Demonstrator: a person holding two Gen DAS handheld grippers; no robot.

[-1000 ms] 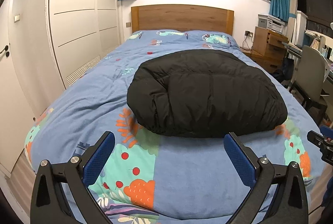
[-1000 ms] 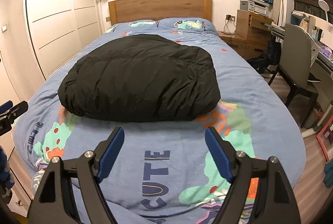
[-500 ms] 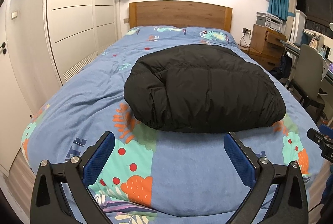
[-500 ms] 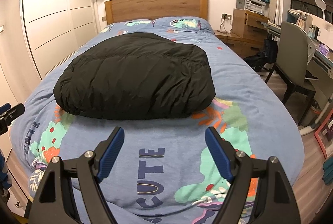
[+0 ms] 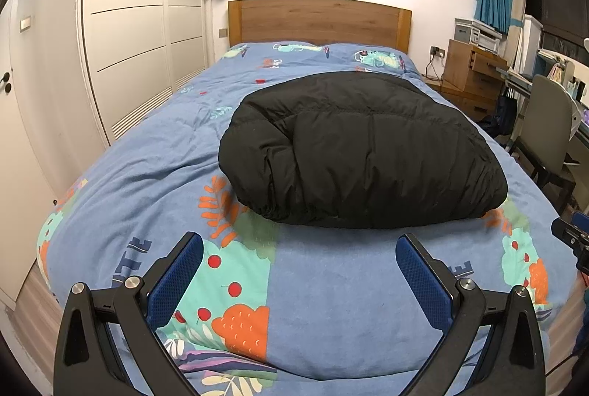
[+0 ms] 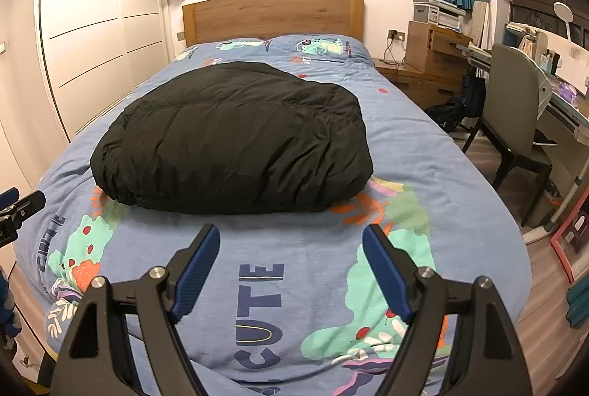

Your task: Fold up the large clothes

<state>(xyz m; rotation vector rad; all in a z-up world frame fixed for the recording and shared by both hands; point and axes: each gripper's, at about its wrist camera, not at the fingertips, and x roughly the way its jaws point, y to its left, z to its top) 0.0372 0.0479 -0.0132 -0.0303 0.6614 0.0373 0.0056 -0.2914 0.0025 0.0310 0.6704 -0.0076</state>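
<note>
The black puffer jacket [image 5: 360,149] lies bundled mid-bed [image 5: 147,153], seemingly already folded. Left gripper [image 5: 299,258] and right gripper [image 6: 291,248] hover over the foot edge, fingers spread, empty. Likely only a tidy-up remains.

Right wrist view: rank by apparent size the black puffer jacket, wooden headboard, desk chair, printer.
1. Black puffer jacket
2. Wooden headboard
3. Desk chair, close to the headboard in apparent area and nearer the camera, so that order is unsure
4. Printer, clearly smallest

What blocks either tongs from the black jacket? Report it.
Nothing visible does. Only bare blue patterned bedspread lies between the open left tongs and the folded black puffy jacket, and likewise ahead of the open right tongs.
</note>
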